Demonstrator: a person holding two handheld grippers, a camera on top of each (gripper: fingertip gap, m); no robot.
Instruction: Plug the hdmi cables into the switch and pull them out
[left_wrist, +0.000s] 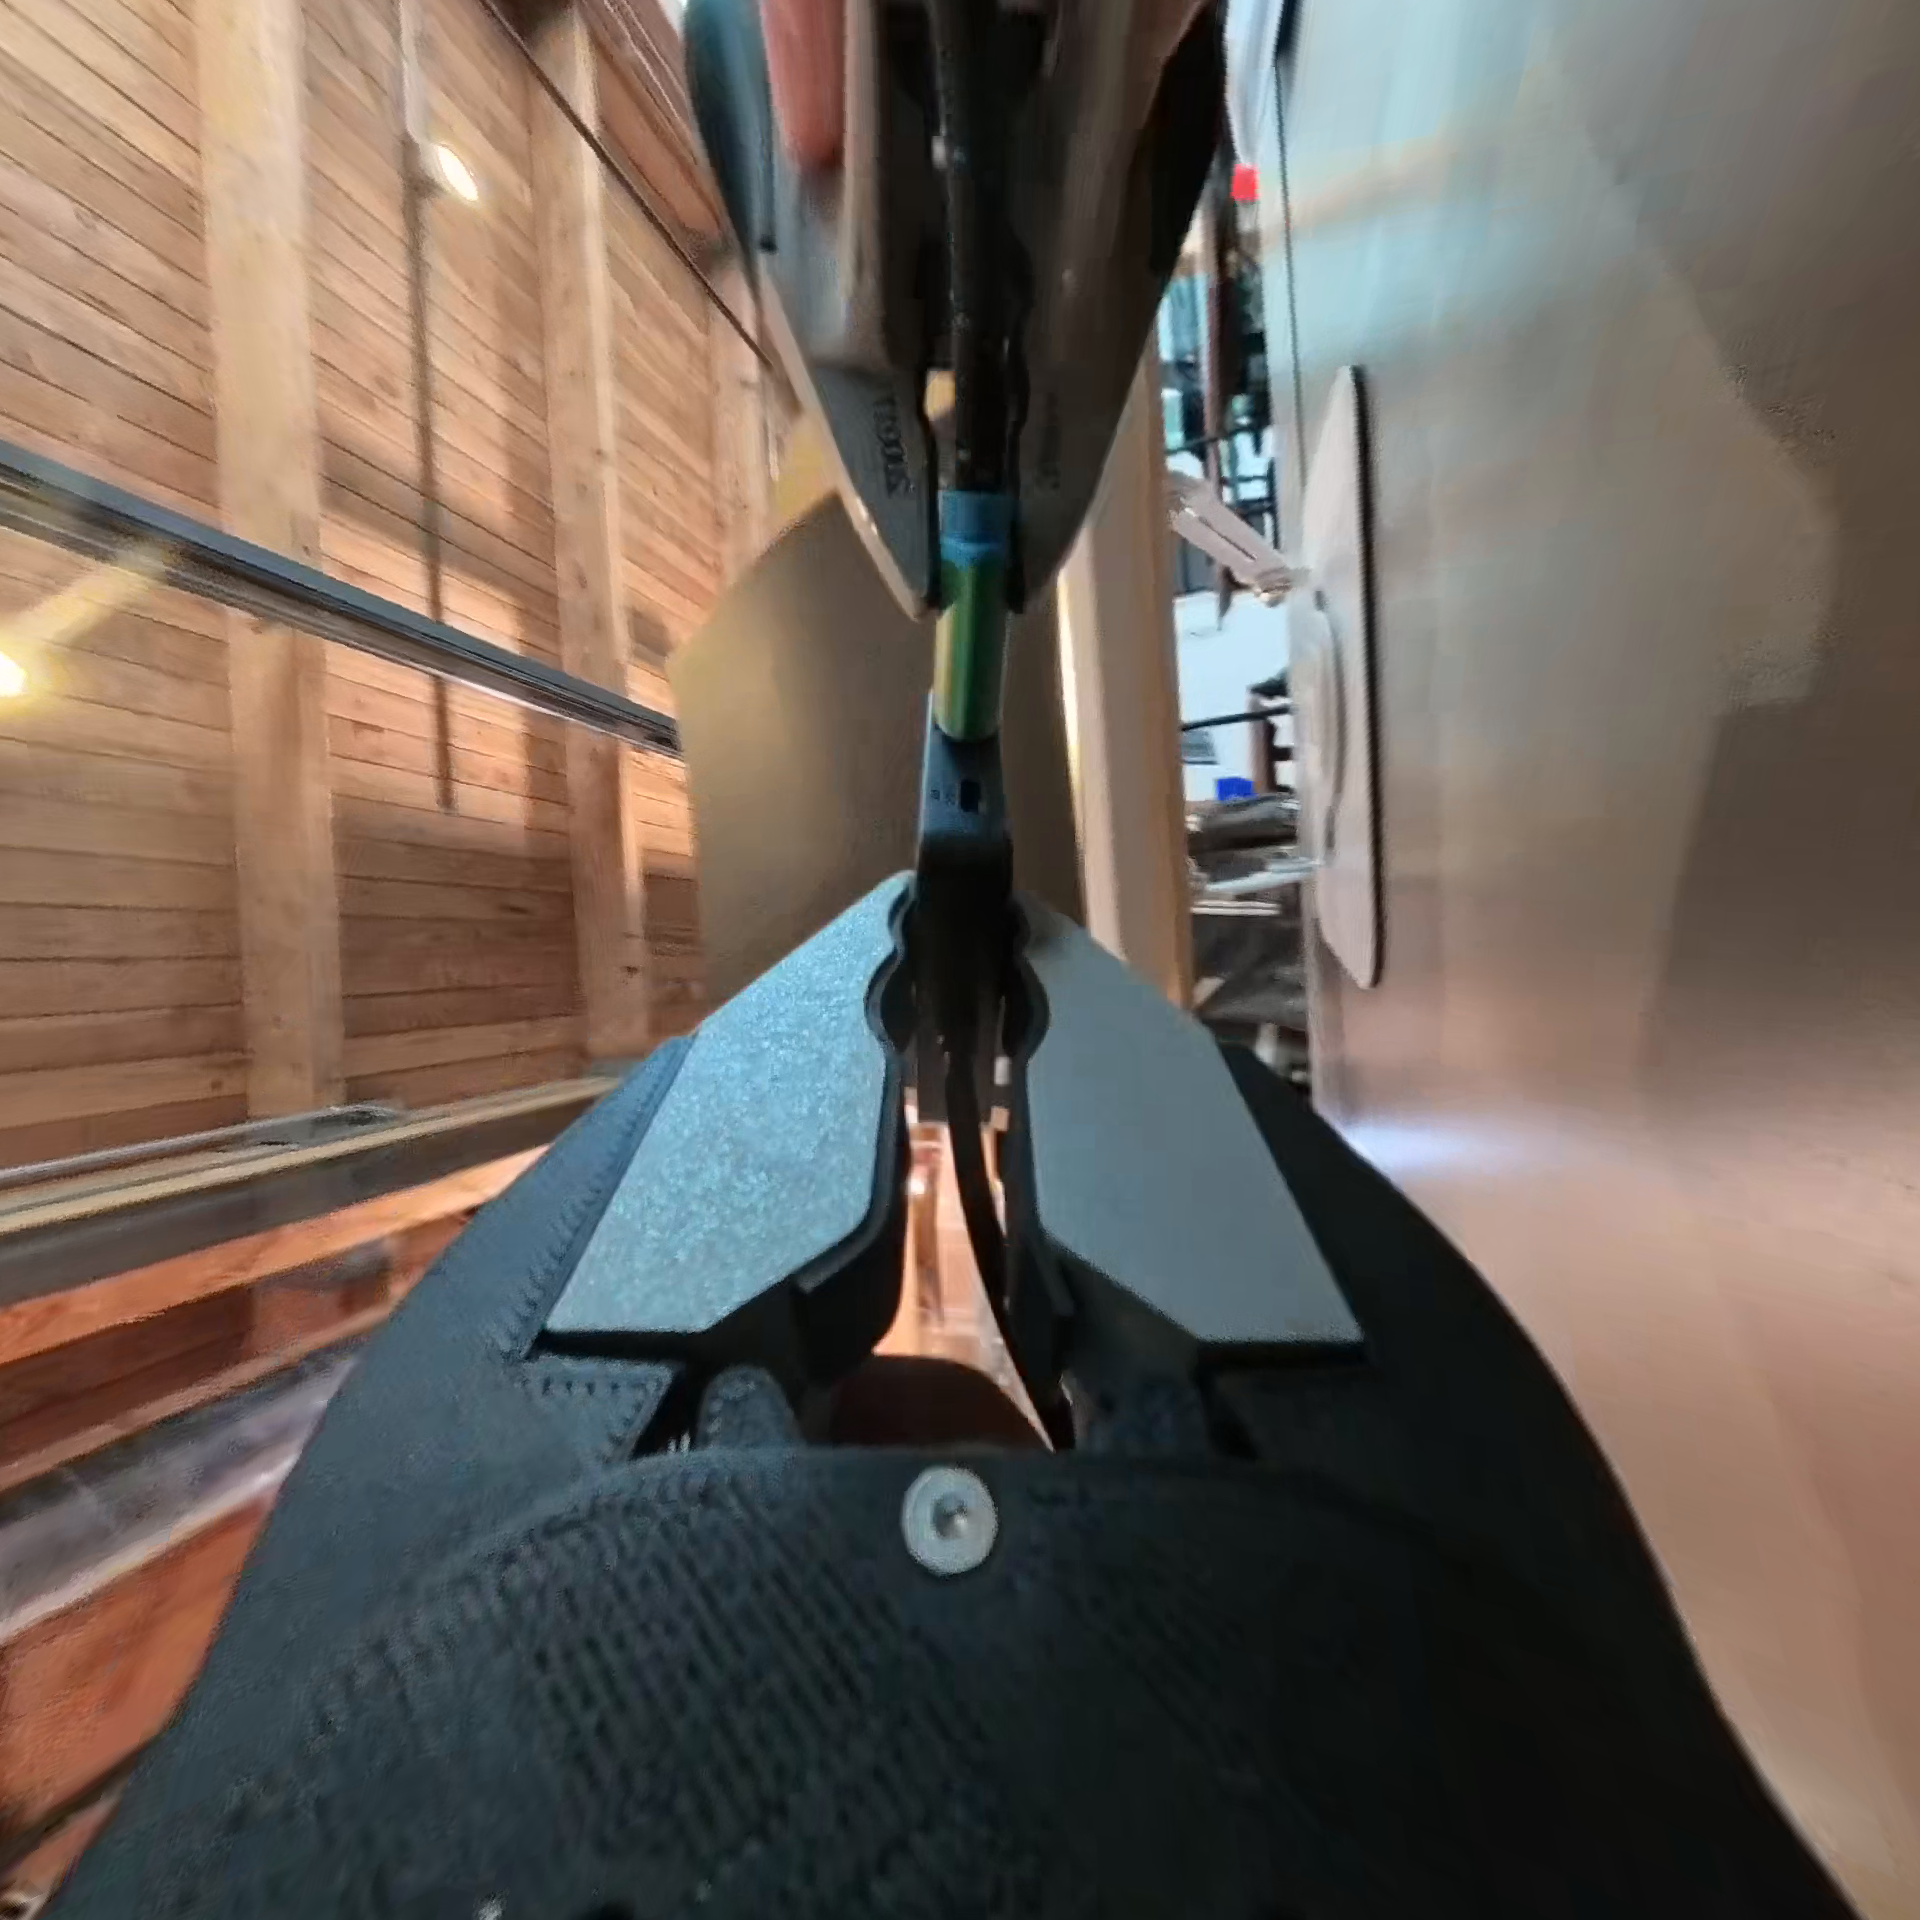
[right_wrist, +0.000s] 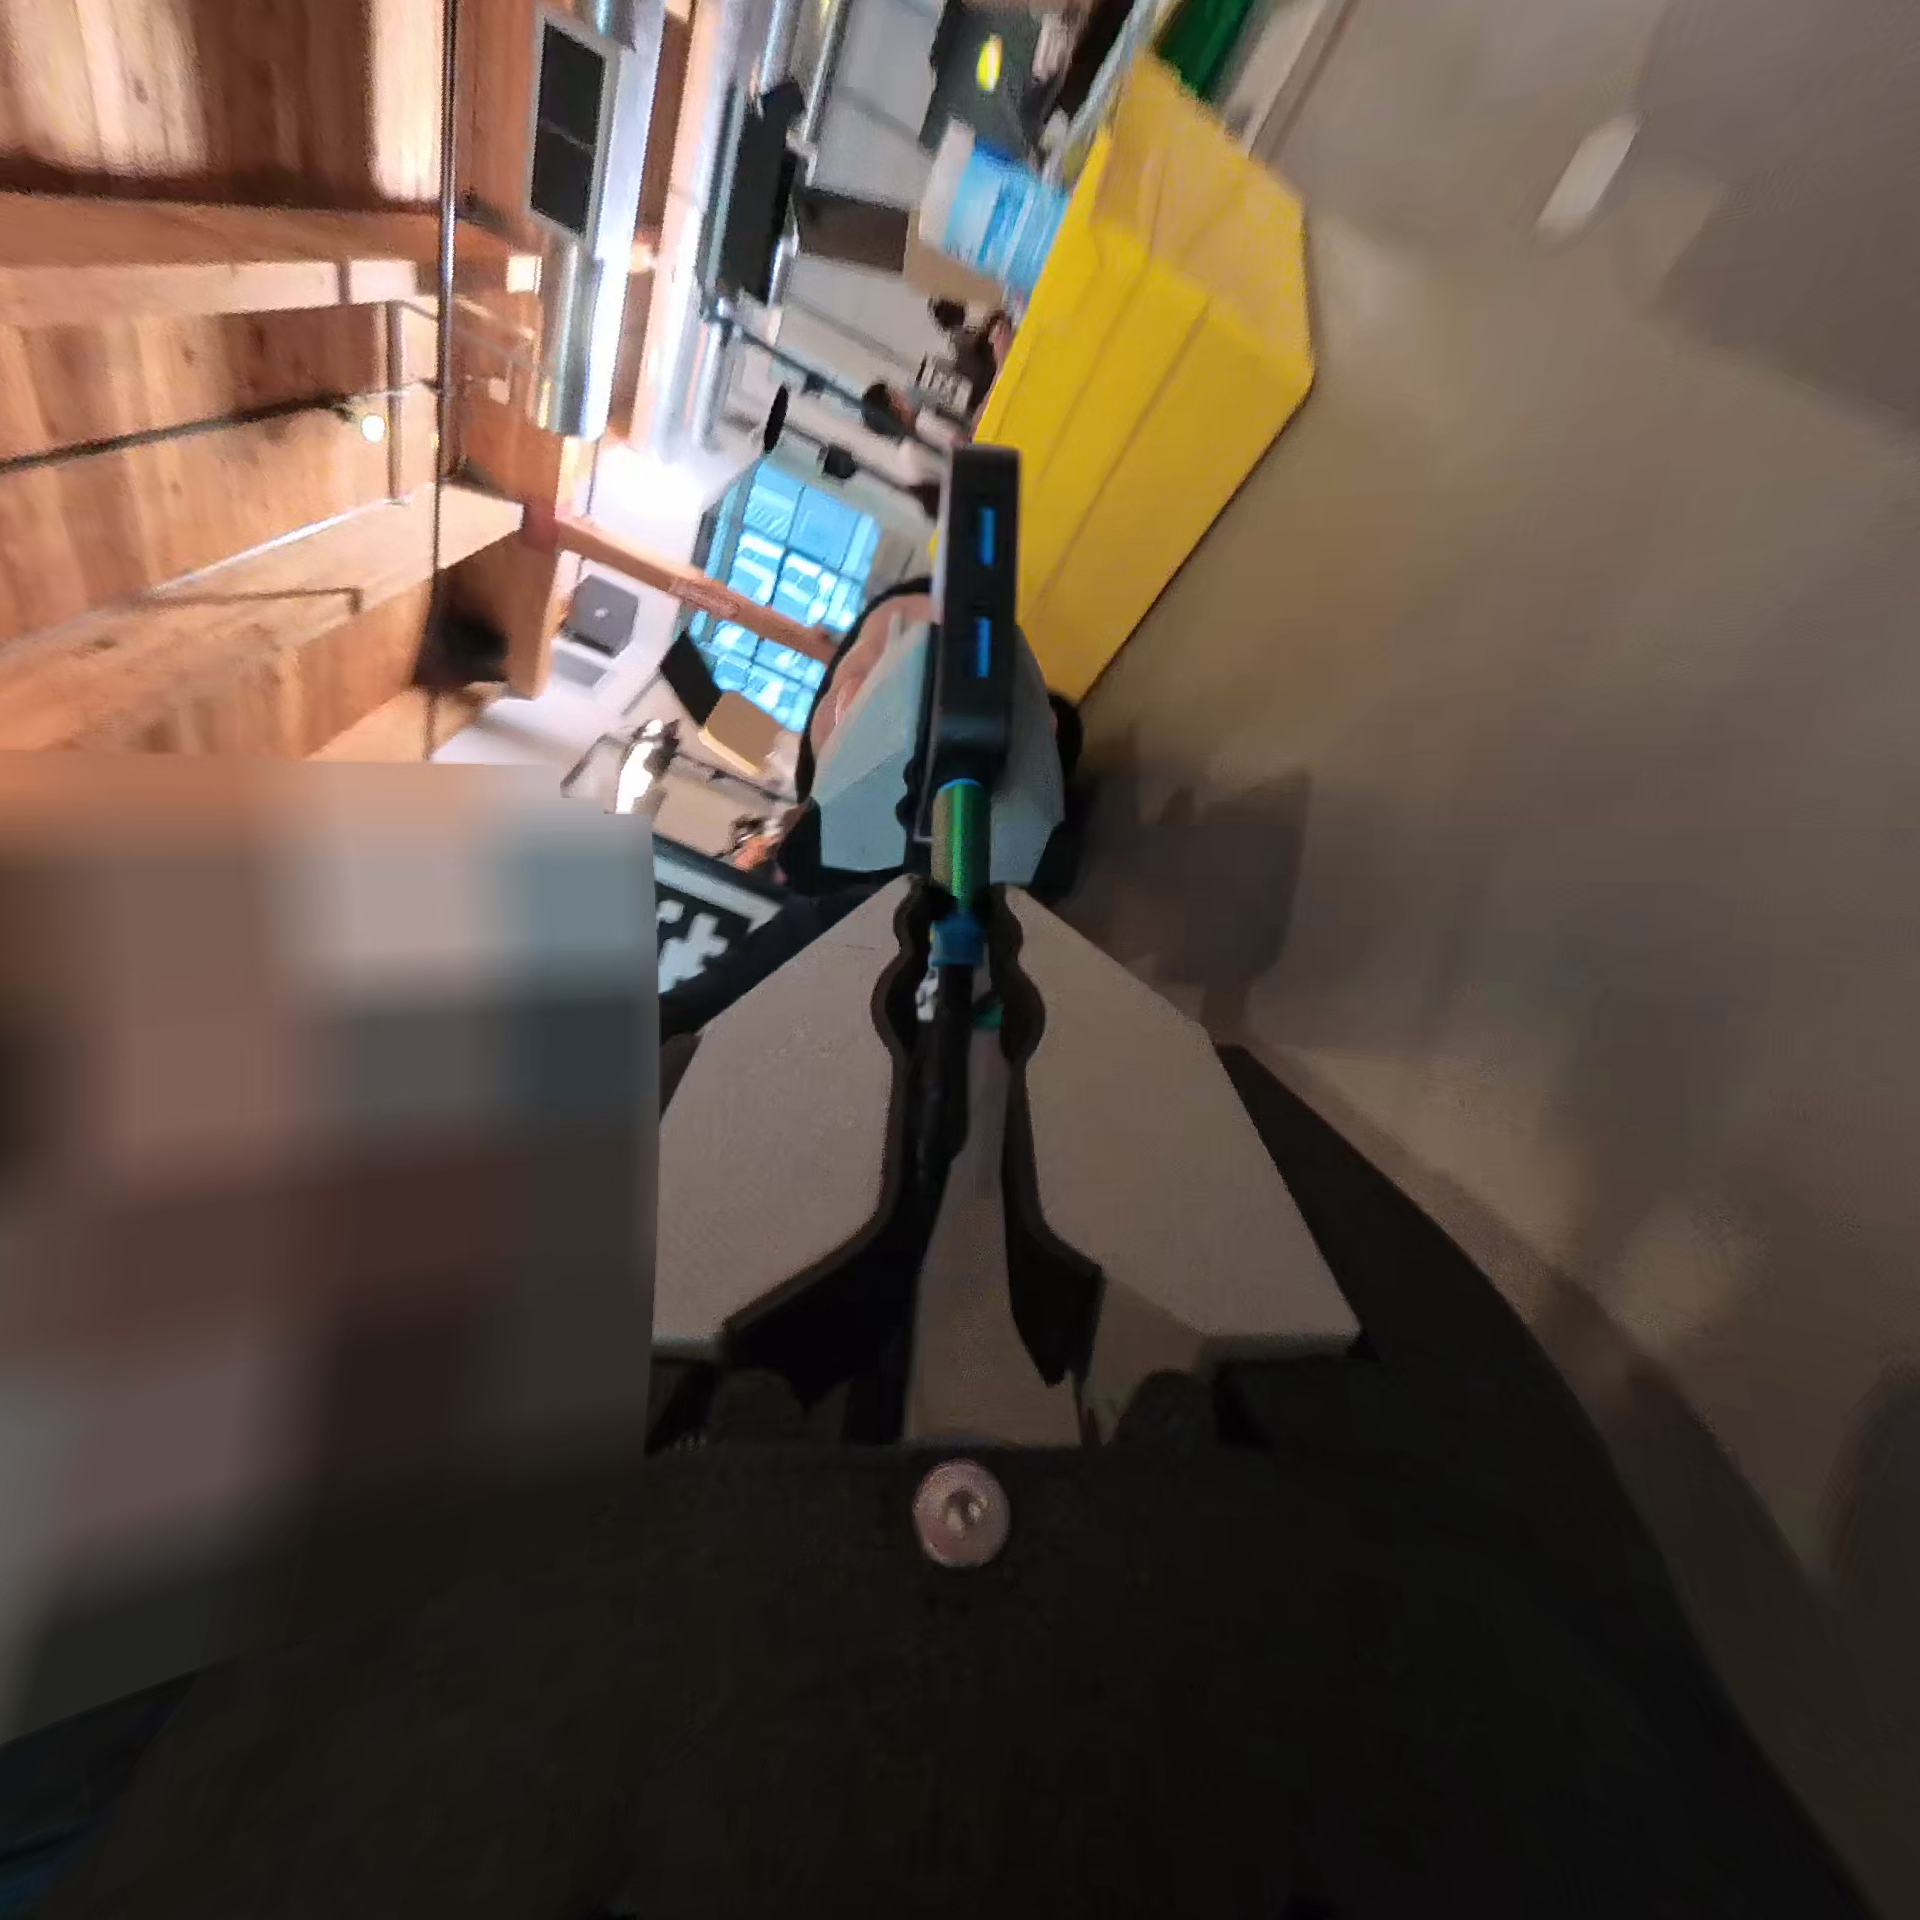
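Note:
In the left wrist view my left gripper (left_wrist: 961, 904) is shut on the tail end of a slim black switch (left_wrist: 964, 800), whose black lead (left_wrist: 982, 1195) runs back between the fingers. A green metallic hdmi plug (left_wrist: 968, 655) with a blue collar meets the switch's far end and looks seated in it. My right gripper (left_wrist: 966, 592) comes from above, shut on that cable just behind the plug. In the right wrist view my right gripper (right_wrist: 954, 914) pinches the cable. The plug (right_wrist: 951, 831) enters the switch (right_wrist: 977, 603), which shows blue ports and sits between the left gripper's grey fingers (right_wrist: 868, 769).
Both views are rolled sideways. The pale table top (left_wrist: 1610, 935) fills the right side, with a flat rounded pad (left_wrist: 1345, 675) on it. A yellow box (right_wrist: 1153, 395) stands on the table beyond the switch. A wooden wall (left_wrist: 312, 623) is on the left. A mosaic patch covers the left of the right wrist view.

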